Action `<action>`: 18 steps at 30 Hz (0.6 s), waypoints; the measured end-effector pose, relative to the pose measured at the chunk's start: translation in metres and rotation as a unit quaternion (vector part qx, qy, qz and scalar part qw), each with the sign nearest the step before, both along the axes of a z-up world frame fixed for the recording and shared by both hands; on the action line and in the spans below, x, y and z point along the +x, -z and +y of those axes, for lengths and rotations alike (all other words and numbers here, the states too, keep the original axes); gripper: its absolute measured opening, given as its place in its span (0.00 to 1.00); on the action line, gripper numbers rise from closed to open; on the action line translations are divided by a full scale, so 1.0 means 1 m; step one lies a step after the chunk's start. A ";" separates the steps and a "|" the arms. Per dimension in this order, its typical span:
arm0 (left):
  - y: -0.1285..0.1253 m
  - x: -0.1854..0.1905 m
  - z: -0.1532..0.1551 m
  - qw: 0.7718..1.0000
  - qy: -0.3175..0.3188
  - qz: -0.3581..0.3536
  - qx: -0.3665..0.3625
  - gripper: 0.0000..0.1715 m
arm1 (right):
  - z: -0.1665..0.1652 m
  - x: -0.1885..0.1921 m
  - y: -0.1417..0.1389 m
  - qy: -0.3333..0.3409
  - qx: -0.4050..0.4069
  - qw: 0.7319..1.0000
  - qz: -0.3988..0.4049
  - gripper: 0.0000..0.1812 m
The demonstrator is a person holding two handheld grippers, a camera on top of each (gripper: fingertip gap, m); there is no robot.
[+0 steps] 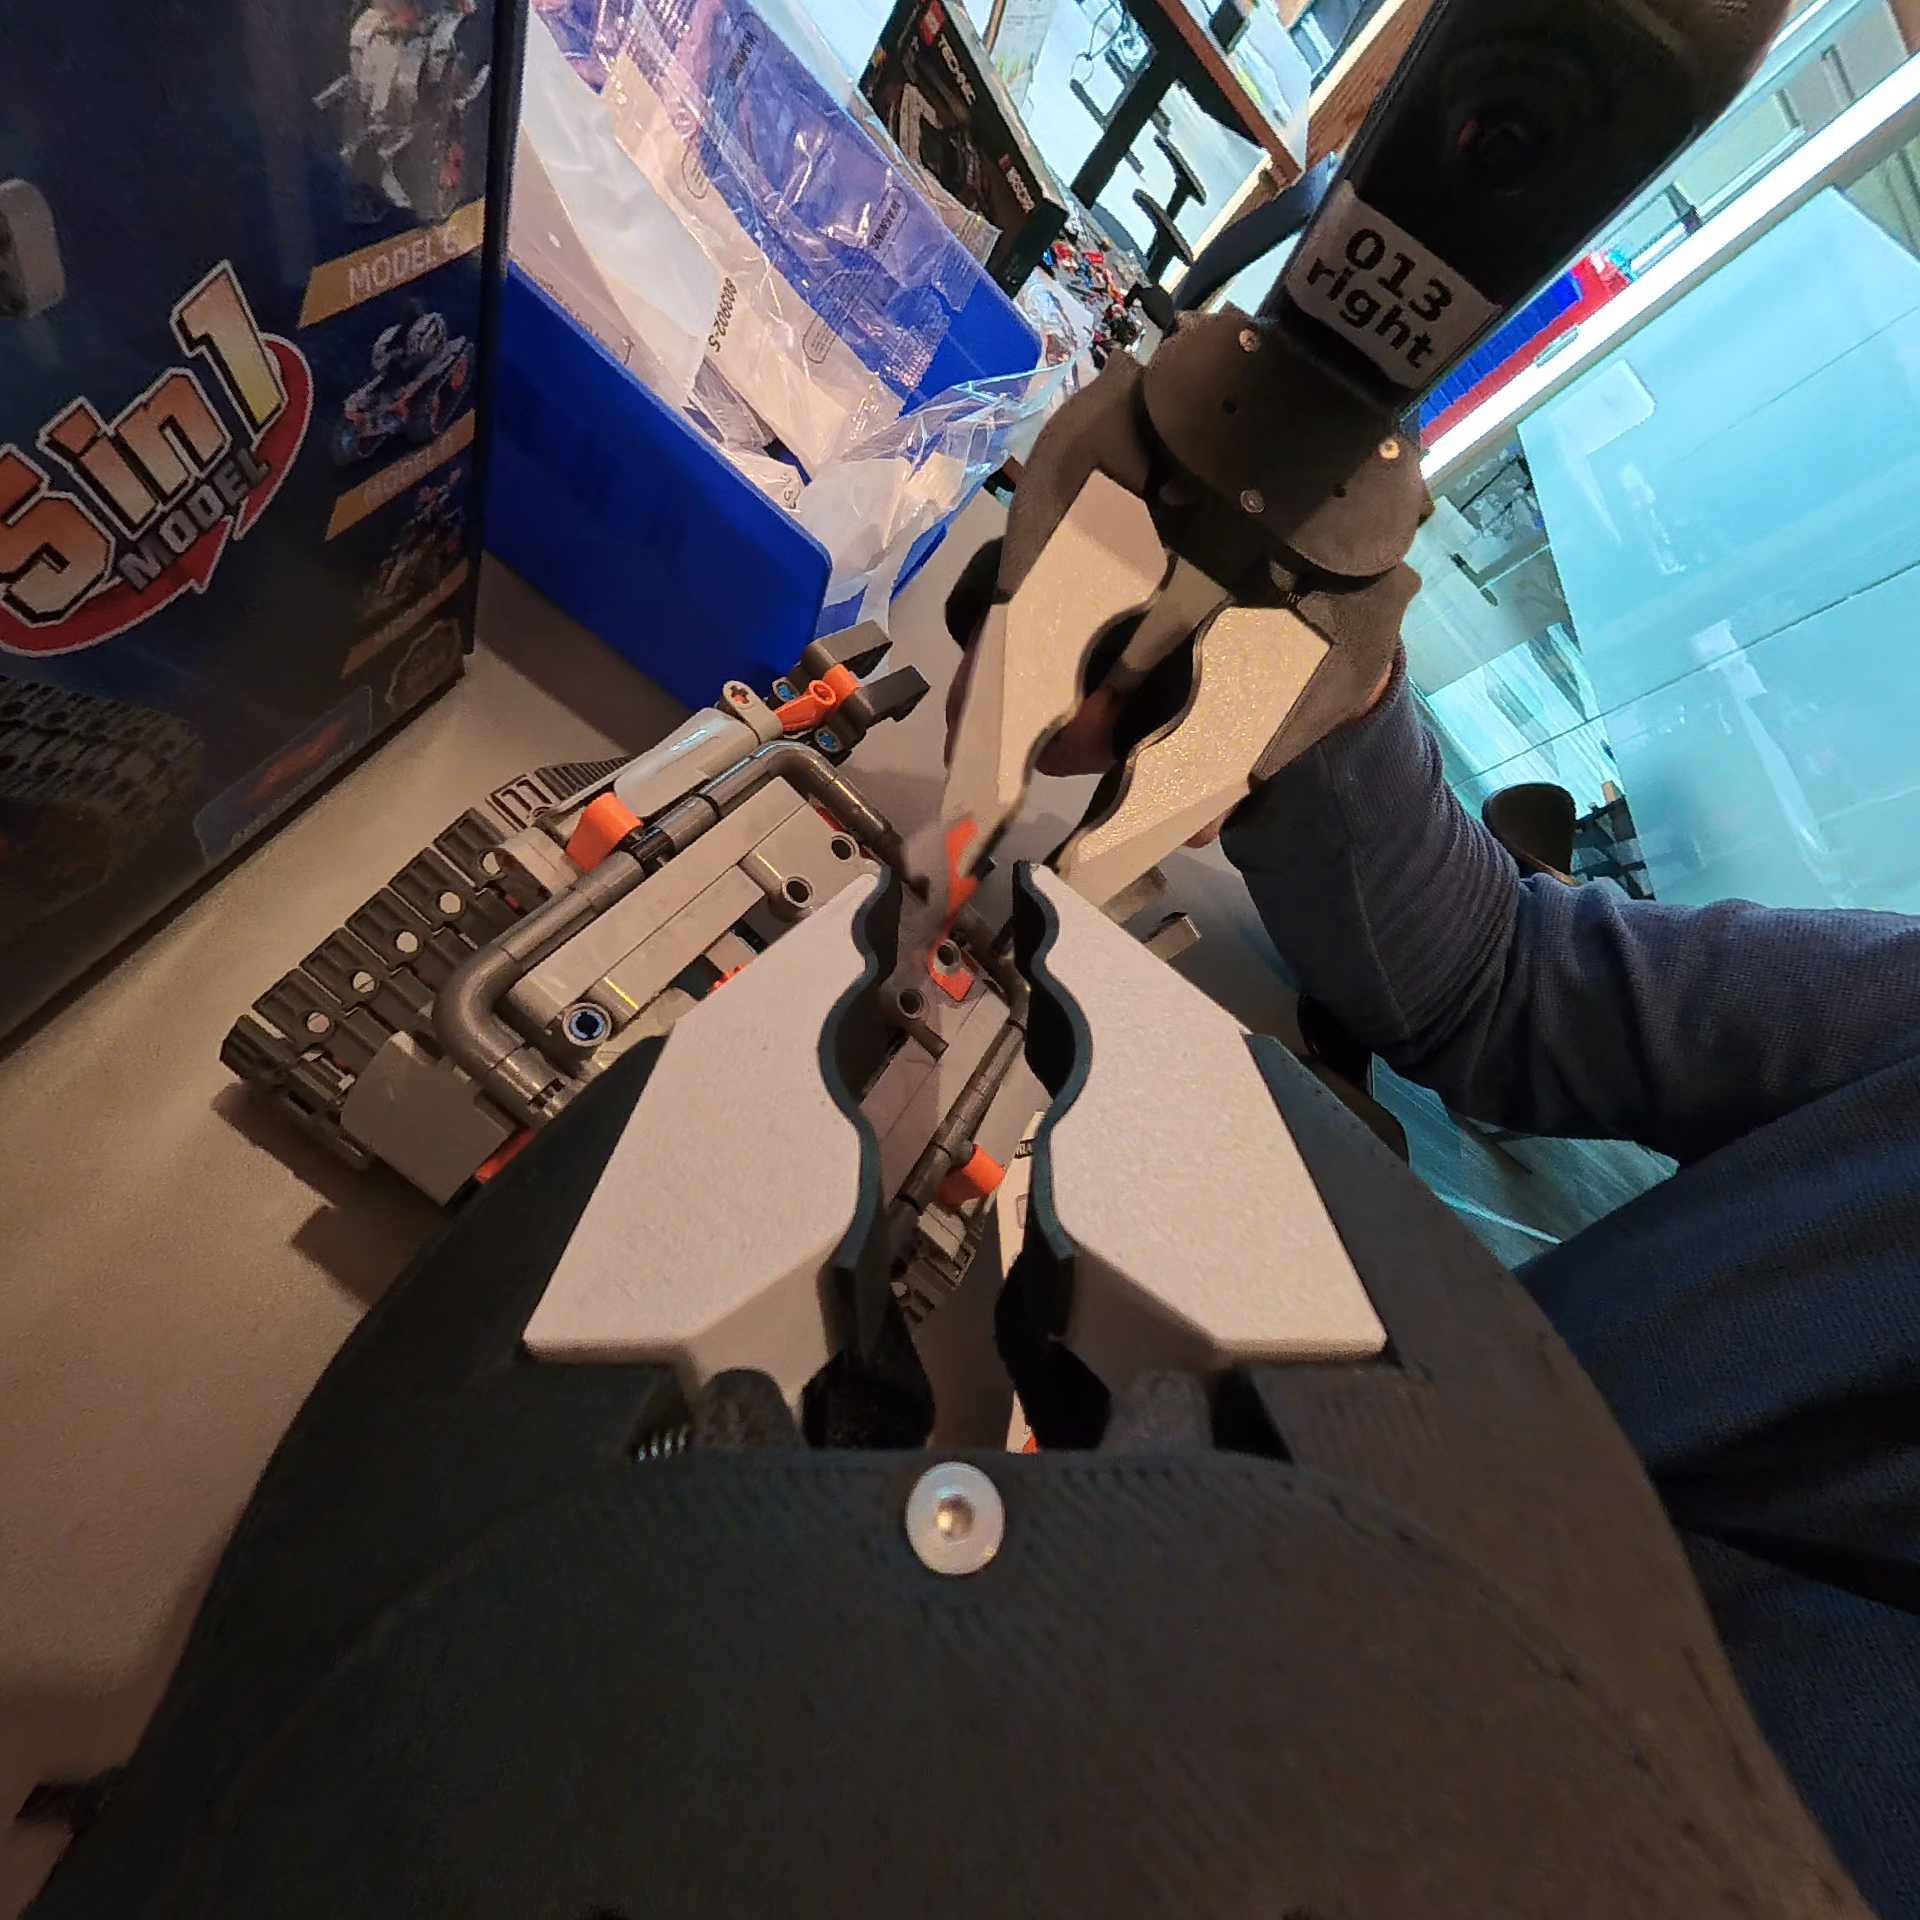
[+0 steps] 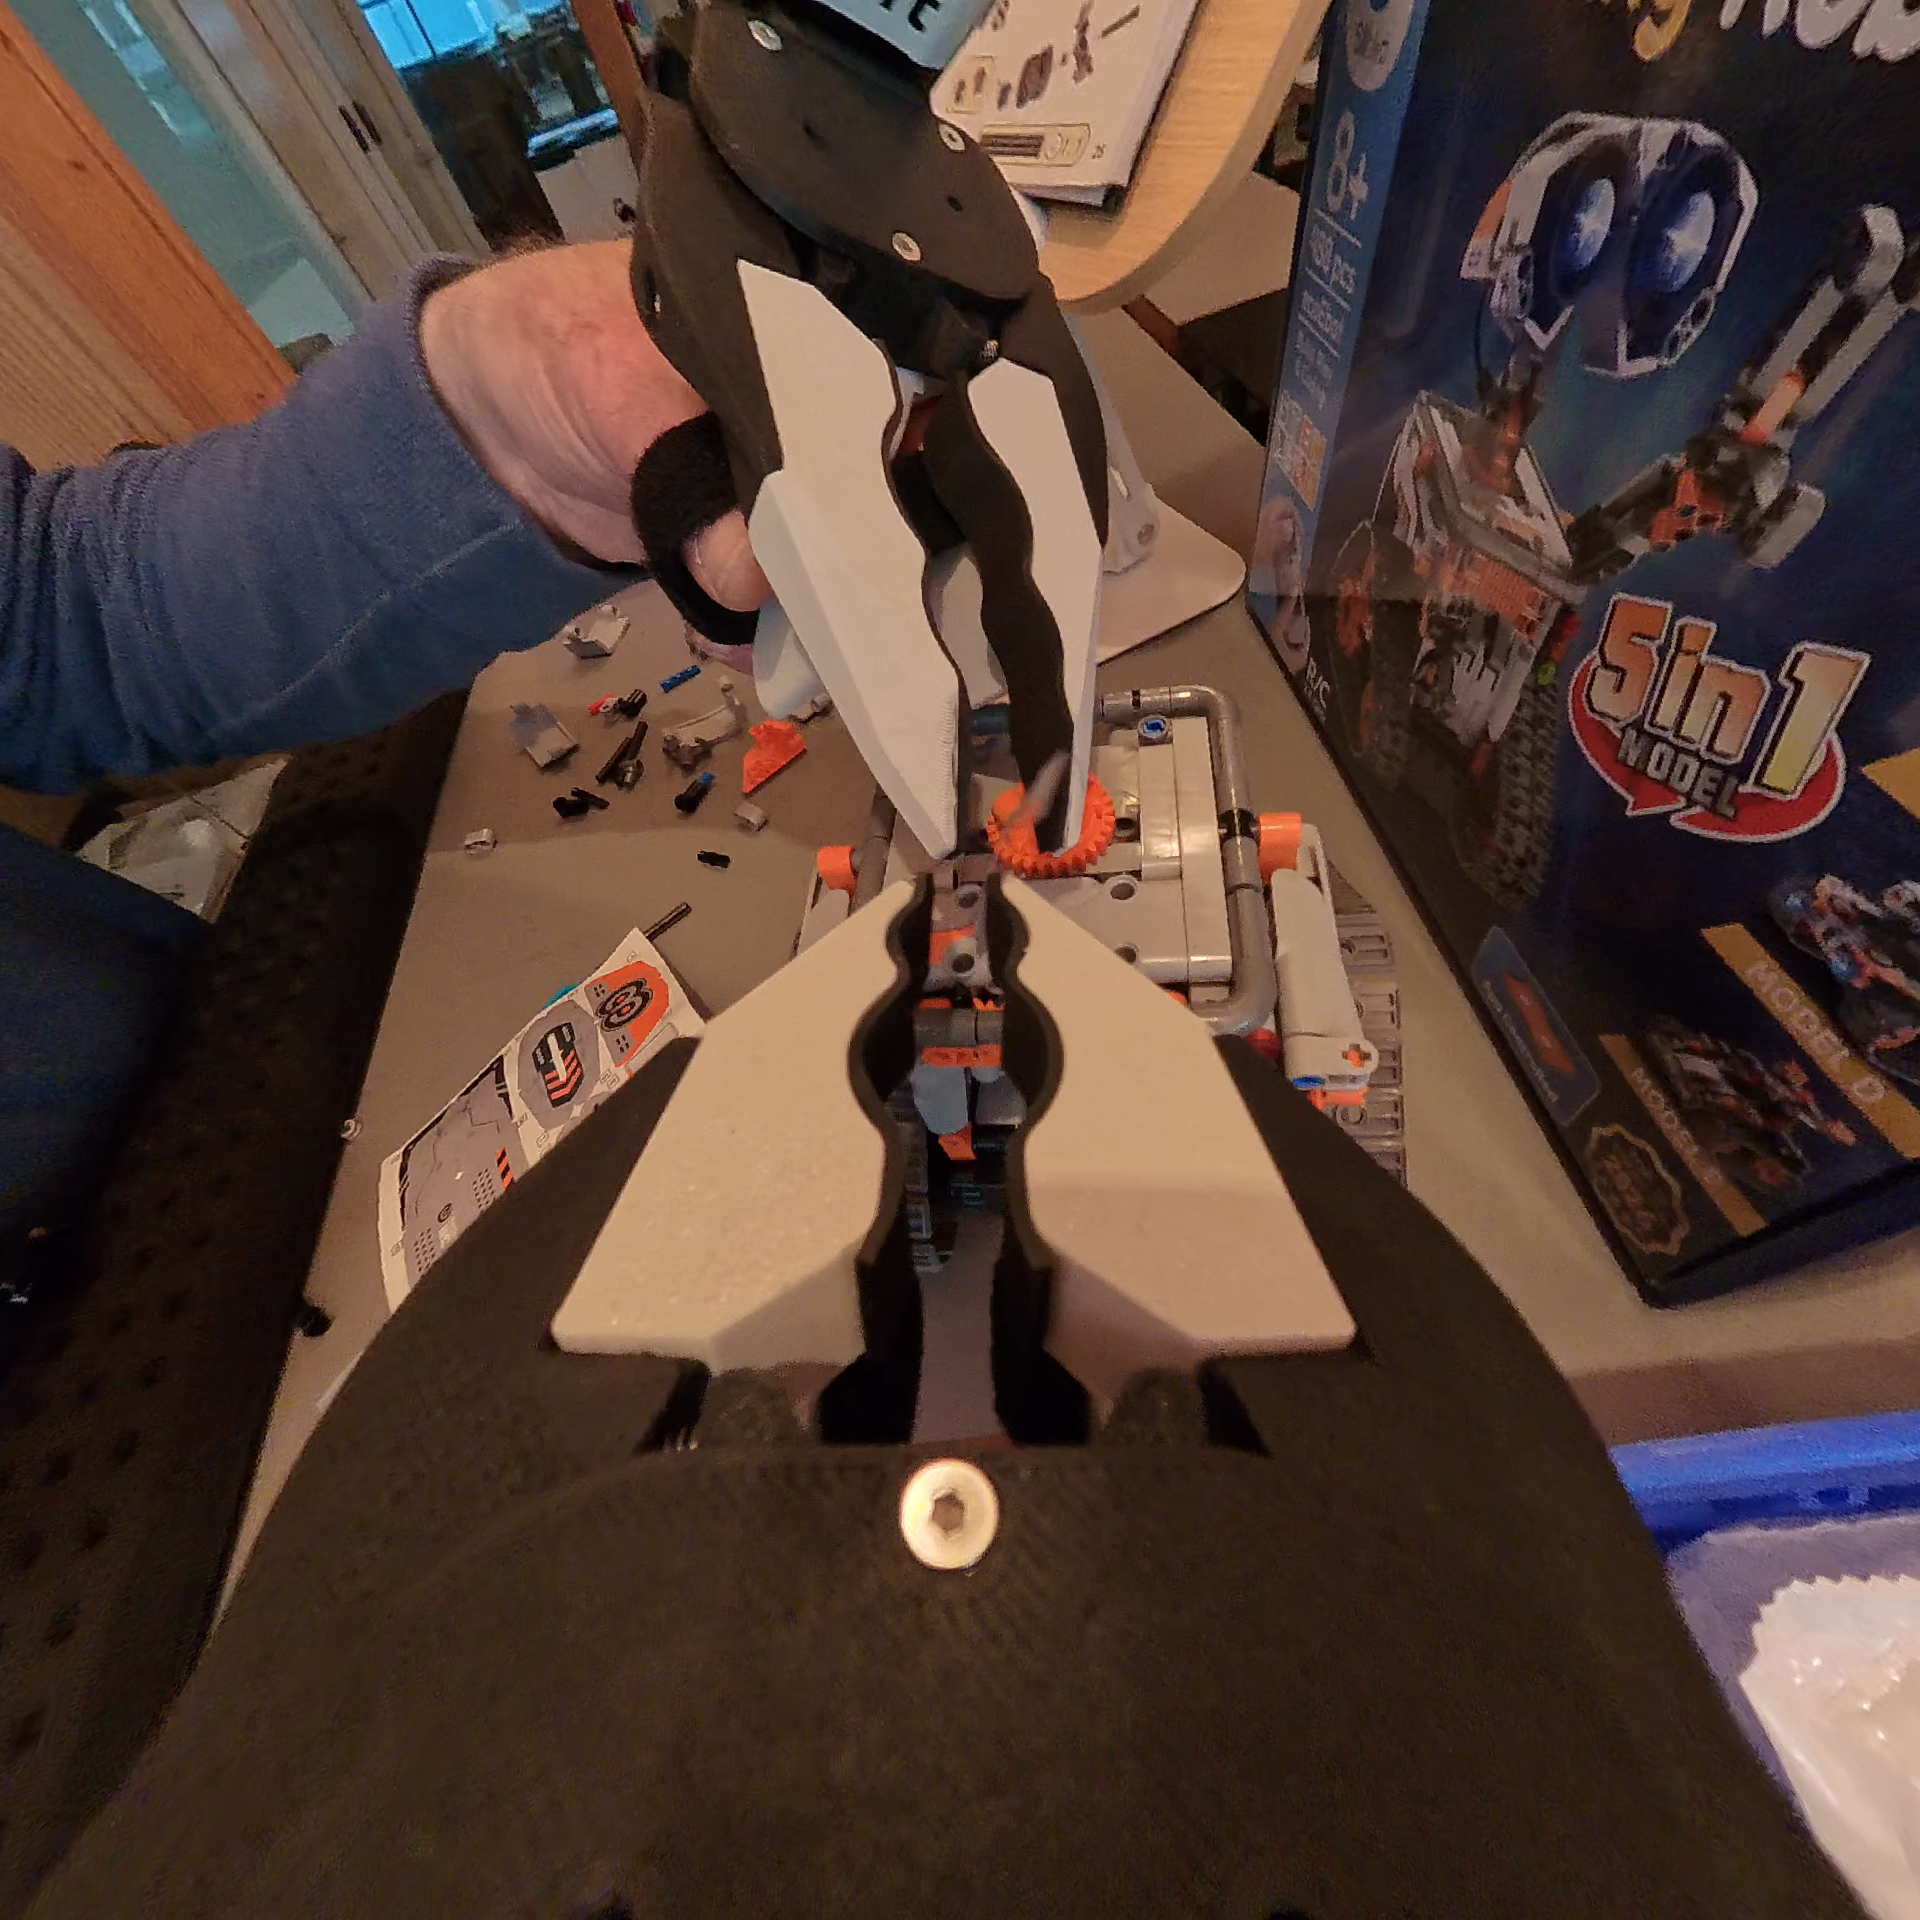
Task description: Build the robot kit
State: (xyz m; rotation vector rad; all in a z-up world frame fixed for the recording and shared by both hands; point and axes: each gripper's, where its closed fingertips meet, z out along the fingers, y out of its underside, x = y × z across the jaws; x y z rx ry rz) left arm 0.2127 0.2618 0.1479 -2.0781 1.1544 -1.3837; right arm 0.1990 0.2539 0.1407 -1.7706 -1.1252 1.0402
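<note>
A grey tracked brick model (image 1: 644, 935) with orange pins stands on the table; it also shows in the right wrist view (image 2: 1164, 831). My left gripper (image 1: 958, 881) has its jaws partly apart. Its tips rest on the model's top and straddle a grey beam, pinching nothing that I can see. From the right wrist view, the left gripper (image 2: 1006, 836) comes down beside an orange gear ring (image 2: 1099, 831). My right gripper (image 2: 964, 883) is shut on a small grey and orange piece (image 2: 954, 940), pressed against the model between the left gripper's tips. The right gripper (image 1: 1003, 852) enters from the upper right.
A dark blue toy box (image 2: 1610, 623) stands upright close behind the model. A blue bin of plastic bags (image 1: 644, 499) is beside it. Loose small parts (image 2: 644, 748) and a sticker sheet (image 2: 520, 1081) lie on the table. A booklet on a white stand (image 2: 1164, 582) is farther back. Less than 4 cm separates the two grippers' tips.
</note>
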 end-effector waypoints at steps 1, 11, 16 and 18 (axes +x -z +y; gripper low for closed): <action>-0.003 0.001 -0.001 1.000 0.006 -0.008 0.003 0.11 | 0.001 -0.001 -0.002 0.002 0.006 1.000 0.005 0.01; 0.016 -0.015 -0.019 0.979 0.100 0.046 0.170 0.32 | 0.001 -0.001 -0.005 0.006 0.034 0.999 0.001 0.00; 0.023 -0.016 -0.018 0.965 0.105 0.067 0.232 0.29 | -0.004 -0.005 -0.007 -0.001 0.069 0.997 -0.032 0.00; 0.023 -0.016 -0.019 0.963 0.107 0.068 0.236 0.30 | -0.007 -0.007 -0.008 -0.006 0.074 0.996 -0.039 0.00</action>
